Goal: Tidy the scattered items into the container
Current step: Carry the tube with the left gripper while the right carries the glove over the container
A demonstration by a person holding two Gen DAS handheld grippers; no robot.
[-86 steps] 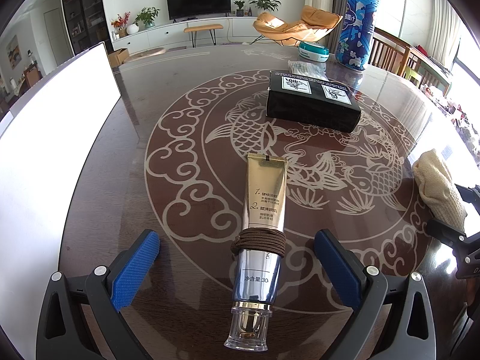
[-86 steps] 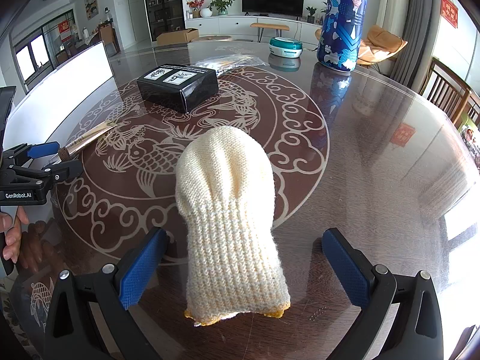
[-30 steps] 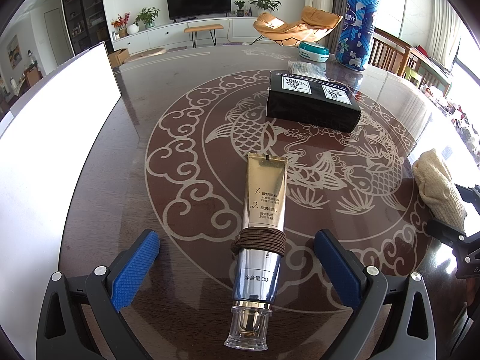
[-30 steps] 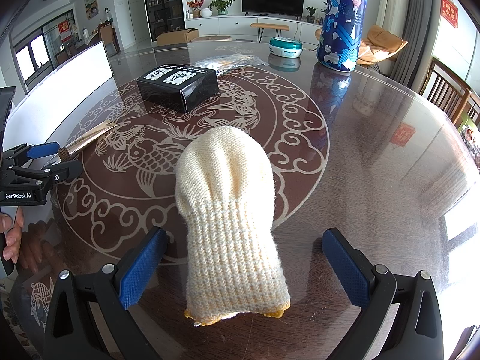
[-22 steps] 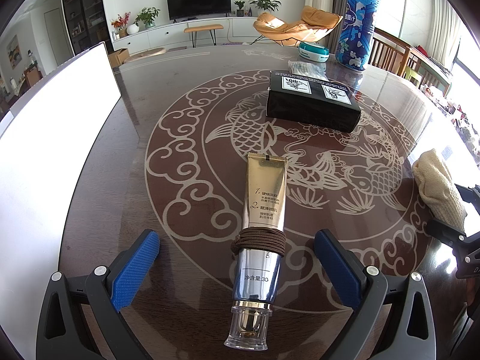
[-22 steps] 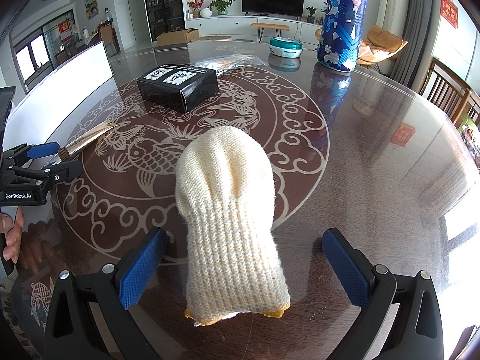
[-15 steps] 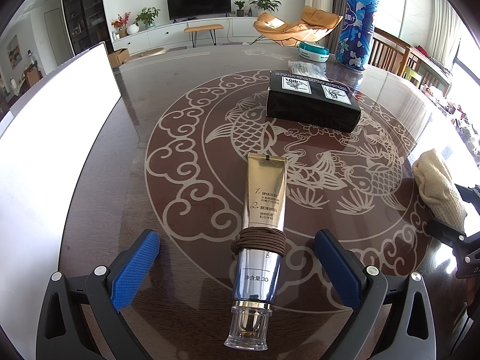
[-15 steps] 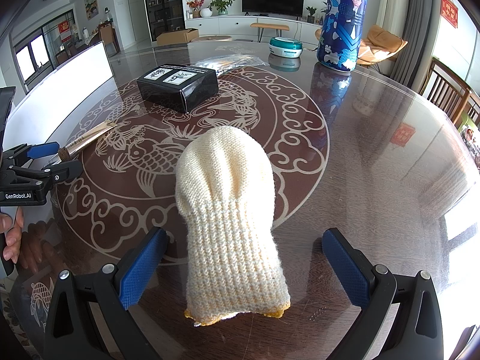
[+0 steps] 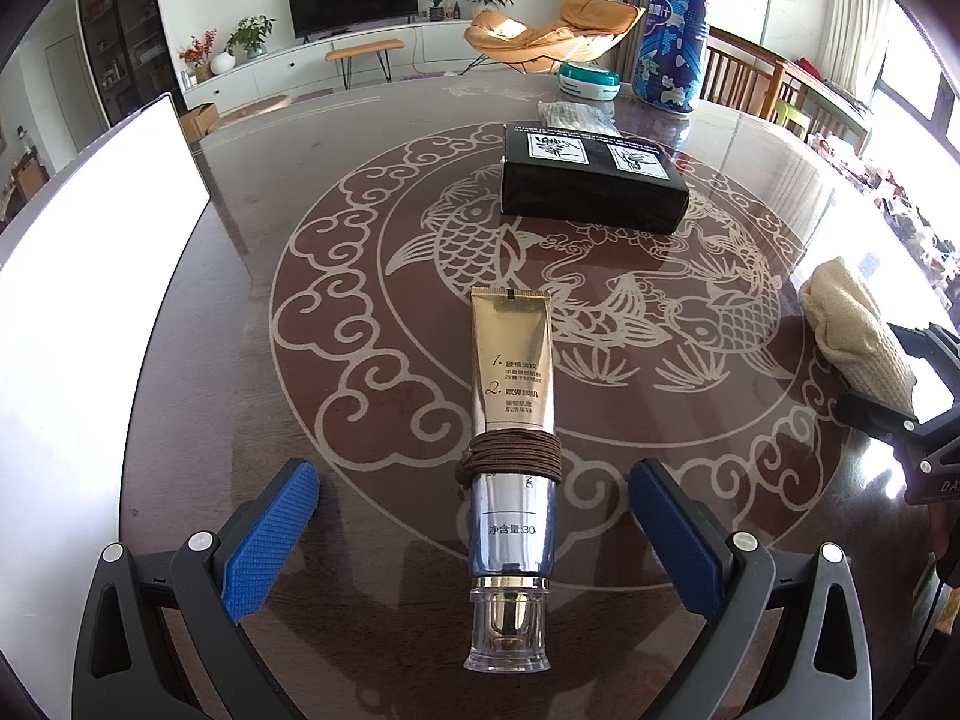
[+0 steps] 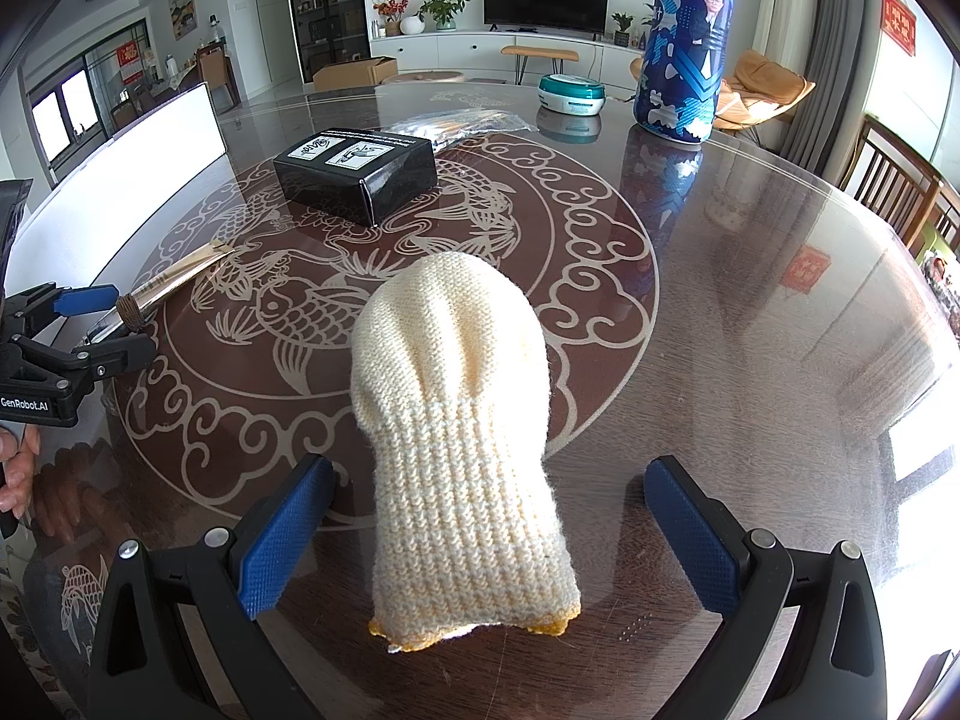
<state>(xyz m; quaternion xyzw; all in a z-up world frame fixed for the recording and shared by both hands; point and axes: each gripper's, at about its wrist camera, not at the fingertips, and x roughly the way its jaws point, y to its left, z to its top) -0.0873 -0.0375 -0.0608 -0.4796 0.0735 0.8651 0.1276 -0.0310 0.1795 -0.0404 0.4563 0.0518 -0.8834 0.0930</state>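
Nothing is judged to have been tidied yet: every item seen lies loose on the table (image 9: pixel 252 312), and no grasp has been made. The white container (image 9: pixel 90 312) is seen at the left edge of the table, its inside hidden from both views.

The left tongs (image 9: pixel 474 534) are held wide apart, with the gold tube (image 9: pixel 511 396) lying between the blue pads (image 9: pixel 270 540) but touched by neither. The right tongs (image 10: pixel 489 531) are likewise spread open, the knitted glove (image 10: pixel 456 420) lying between their pads (image 10: pixel 285 540) without contact. Both items are thus framed for pick-up, and both still have to be gripped, carried to the container and released.

The tube is seen flat on the table, gold toward its crimped far end and silvery toward its clear cap, which points at the camera. A brown cord (image 9: pixel 510 461) is wound several times round its middle. The glove is cream, ribbed at the cuff with a yellow edge, soft and slumped, its cuff nearest the right tongs.

Further off, a black box (image 9: pixel 591 186), a clear plastic packet (image 10: pixel 462 123) and a small teal tin (image 10: pixel 570 93) are left on the table, near a tall blue canister (image 10: pixel 684 42). Whether all of these belong to the tidying cannot be told.
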